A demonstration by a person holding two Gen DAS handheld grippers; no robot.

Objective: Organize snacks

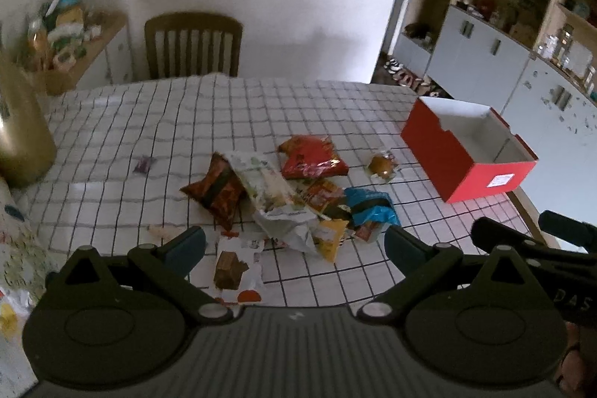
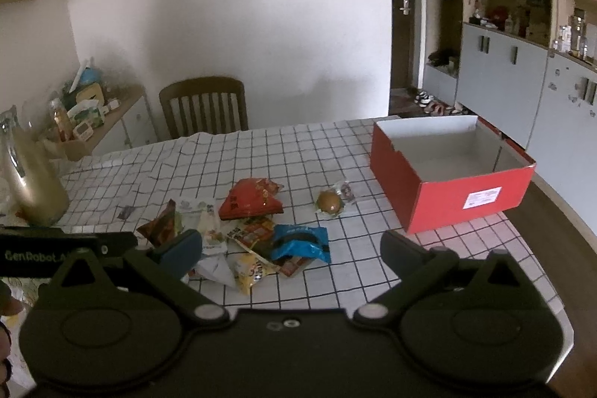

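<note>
A heap of snack packets lies mid-table: a red bag [image 1: 312, 157] [image 2: 250, 201], a blue bag [image 1: 371, 207] [image 2: 300, 241], a brown-orange bag [image 1: 215, 191], a white bag [image 1: 261, 179], a yellow bag [image 2: 249, 272]. A wrapped round bun [image 1: 382, 166] [image 2: 330, 202] sits apart, toward the box. An empty red box [image 1: 470, 153] [image 2: 447, 170] with a white inside stands at the table's right. My left gripper [image 1: 294, 245] hovers open over the near side of the heap. My right gripper [image 2: 291, 248] is open above the blue bag, holding nothing.
A checked tablecloth [image 1: 149, 122] covers the table. A wooden chair [image 1: 193, 43] stands at the far side. A gold jug [image 1: 20, 133] is at the left edge. A small purple wrapper [image 1: 143, 163] lies alone. Cabinets [image 2: 503, 69] line the right wall.
</note>
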